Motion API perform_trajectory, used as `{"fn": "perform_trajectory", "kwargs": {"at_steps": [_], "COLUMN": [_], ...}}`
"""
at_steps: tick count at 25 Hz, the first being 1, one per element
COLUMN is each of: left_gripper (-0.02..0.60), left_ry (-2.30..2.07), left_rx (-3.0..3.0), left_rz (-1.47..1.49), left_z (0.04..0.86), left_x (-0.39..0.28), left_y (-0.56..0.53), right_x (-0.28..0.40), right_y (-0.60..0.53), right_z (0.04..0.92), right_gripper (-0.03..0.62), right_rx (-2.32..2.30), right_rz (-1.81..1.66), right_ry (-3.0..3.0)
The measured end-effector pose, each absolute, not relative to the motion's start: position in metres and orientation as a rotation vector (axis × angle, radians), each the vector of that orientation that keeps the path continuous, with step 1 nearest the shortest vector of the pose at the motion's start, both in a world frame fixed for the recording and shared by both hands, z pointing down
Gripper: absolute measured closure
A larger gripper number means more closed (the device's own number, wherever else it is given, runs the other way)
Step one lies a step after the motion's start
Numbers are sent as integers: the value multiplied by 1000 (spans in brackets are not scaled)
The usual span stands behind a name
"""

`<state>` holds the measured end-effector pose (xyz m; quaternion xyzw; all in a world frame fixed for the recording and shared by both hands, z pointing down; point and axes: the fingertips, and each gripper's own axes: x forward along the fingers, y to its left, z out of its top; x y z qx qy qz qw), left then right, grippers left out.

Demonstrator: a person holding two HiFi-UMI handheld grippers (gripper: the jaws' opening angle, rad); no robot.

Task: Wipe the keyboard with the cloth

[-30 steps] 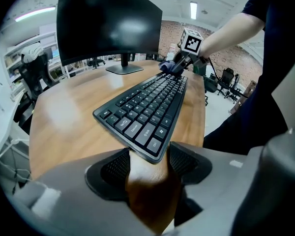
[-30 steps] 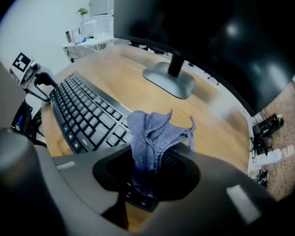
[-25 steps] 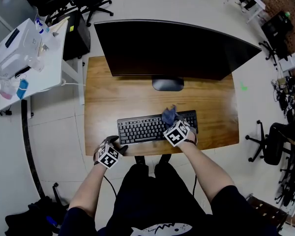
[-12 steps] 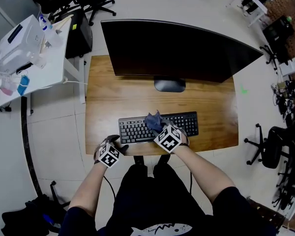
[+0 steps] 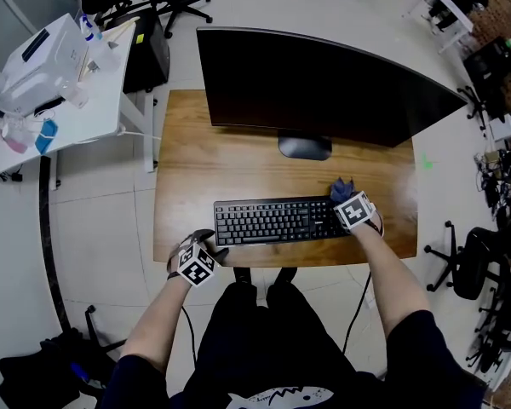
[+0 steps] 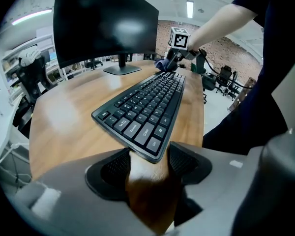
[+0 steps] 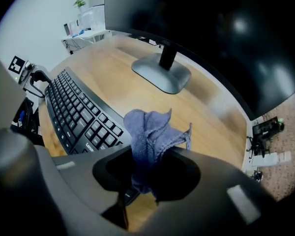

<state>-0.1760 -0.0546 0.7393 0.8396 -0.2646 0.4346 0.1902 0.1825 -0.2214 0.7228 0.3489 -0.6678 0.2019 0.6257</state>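
Right gripper: fingers pinching the blue cloth, which is bunched and sits at the right end of the keyboard. Left gripper: fingers spread, the keyboard's near left corner at their gap, no clamp evident. Keyboard lies close to the table front edge. Risks: an unbraced keyboard may skid under a sweep; the bunched cloth may snag keycaps.

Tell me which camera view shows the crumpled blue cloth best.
The right gripper view: the crumpled blue cloth fills the centre, pinched in the right gripper. The head view shows only a small tuft at the black keyboard's right end; the left gripper view, a distant dark speck.
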Motion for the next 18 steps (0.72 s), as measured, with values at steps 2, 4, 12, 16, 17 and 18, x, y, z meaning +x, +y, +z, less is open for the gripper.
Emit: {"fn": "perform_trajectory", "kwargs": {"at_steps": [2, 4, 12, 16, 17, 18], "left_gripper": [331, 333, 334, 333, 333, 333], "left_ry": [-737, -740, -747, -763, -769, -775], "left_rx": [2363, 2364, 2365, 2370, 2369, 2368], "left_rz": [1223, 1220, 1219, 1212, 1209, 1206], "left_z": [739, 739, 740, 739, 739, 739], "left_x": [-177, -177, -176, -175, -174, -174], "left_y": [-55, -55, -54, -56, -56, -56], "right_x": [164, 132, -17, -82, -97, -110], "right_y": [-219, -214, -193, -178, -173, -168], "right_z": [726, 728, 724, 720, 720, 719], "right_gripper": [462, 462, 462, 462, 462, 462], "right_rx": [777, 727, 475, 355, 322, 290], "right_rz": [475, 470, 266, 174, 154, 136], "right_ry": [-1557, -1606, -1790, -1851, -1864, -1874]}}
